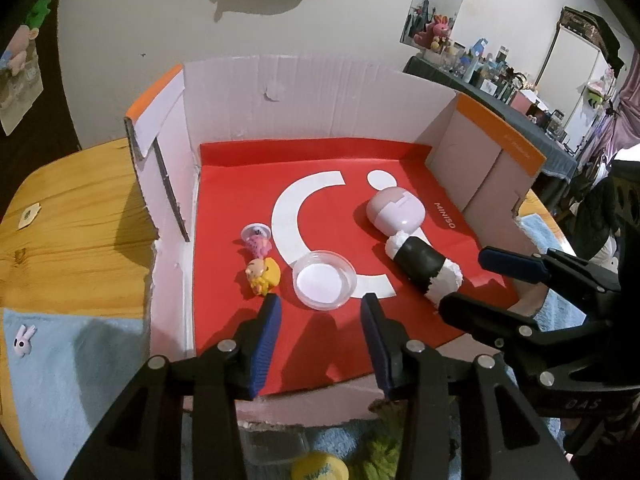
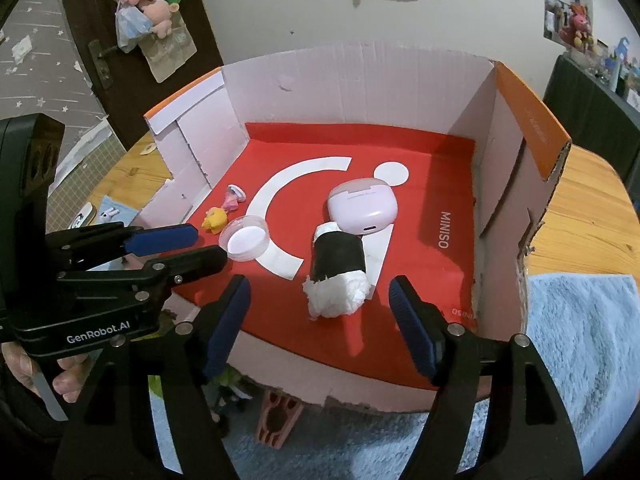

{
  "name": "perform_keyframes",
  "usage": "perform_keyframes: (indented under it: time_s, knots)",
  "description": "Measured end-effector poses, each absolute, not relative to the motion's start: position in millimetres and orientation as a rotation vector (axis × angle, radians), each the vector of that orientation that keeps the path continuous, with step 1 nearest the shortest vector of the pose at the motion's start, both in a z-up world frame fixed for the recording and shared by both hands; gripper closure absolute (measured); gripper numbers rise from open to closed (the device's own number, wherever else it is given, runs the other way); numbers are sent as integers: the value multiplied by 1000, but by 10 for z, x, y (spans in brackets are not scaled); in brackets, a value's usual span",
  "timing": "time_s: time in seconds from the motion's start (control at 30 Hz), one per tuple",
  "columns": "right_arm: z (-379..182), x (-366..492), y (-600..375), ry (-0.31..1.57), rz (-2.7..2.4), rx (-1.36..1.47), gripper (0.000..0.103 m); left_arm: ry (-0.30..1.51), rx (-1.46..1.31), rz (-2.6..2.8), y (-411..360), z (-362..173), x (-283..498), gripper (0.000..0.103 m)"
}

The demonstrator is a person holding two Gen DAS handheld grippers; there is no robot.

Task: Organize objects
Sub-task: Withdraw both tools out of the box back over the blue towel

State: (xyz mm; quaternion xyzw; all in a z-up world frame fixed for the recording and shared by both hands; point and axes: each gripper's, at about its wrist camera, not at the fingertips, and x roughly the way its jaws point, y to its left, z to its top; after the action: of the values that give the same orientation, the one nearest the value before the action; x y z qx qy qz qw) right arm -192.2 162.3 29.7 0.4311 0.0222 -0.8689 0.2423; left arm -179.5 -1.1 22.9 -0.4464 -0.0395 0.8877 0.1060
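Observation:
A shallow cardboard box (image 1: 320, 92) (image 2: 360, 80) with a red floor holds several things. A clear round lid (image 1: 324, 280) (image 2: 247, 243) lies near the front. A pink earbud case (image 1: 394, 212) (image 2: 362, 210) lies behind a black roll with white tissue ends (image 1: 424, 266) (image 2: 339, 276). A yellow figure (image 1: 262, 276) (image 2: 215, 219) and a pink figure (image 1: 259, 245) (image 2: 231, 202) lie at the left. My left gripper (image 1: 320, 320) (image 2: 200, 246) is open and empty just before the lid. My right gripper (image 2: 320, 320) (image 1: 472, 280) is open and empty around the roll's near end.
The box stands on a wooden table (image 1: 72, 216) (image 2: 580, 208) with a blue towel (image 1: 72, 364) (image 2: 580, 340). A yellow cap (image 1: 320, 470) and a brick-like block (image 2: 278, 420) lie in front of the box. White earbuds (image 2: 110, 213) lie on a blue cloth left of the box.

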Motion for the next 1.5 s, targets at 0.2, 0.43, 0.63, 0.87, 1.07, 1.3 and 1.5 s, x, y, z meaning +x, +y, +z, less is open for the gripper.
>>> perform_keyframes:
  time_s: [0.2,0.43,0.63,0.87,1.07,1.3,1.5]
  knots:
    - [330,-1864,1623,64,-2381,1166,28,-122,-1300,2634,-37,263,-1722,46]
    - [376,-1791,1632,71,-2390,1151,25,-124,-1295,2643,-62,288,-1659,44]
    - [405,-1729,1643,70,-2396,1140,20,-123,-1286,2652,-79,311,-1582,40]
    - [431,-1655,1658,67,-2398,1130,19,-119,-1260,2674,-101,361,-1489,35]
    - [462,-1580,1699,61,-2408,1120,13,-133,-1262,2683,-154,361,-1430,35]
    - [479,-1494,1712,68,-2414,1112,12,-119,-1236,2694,-141,390,-1314,27]
    - [500,-1413,1727,64,-2427,1092,7,-112,-1209,2710,-149,419,-1225,24]
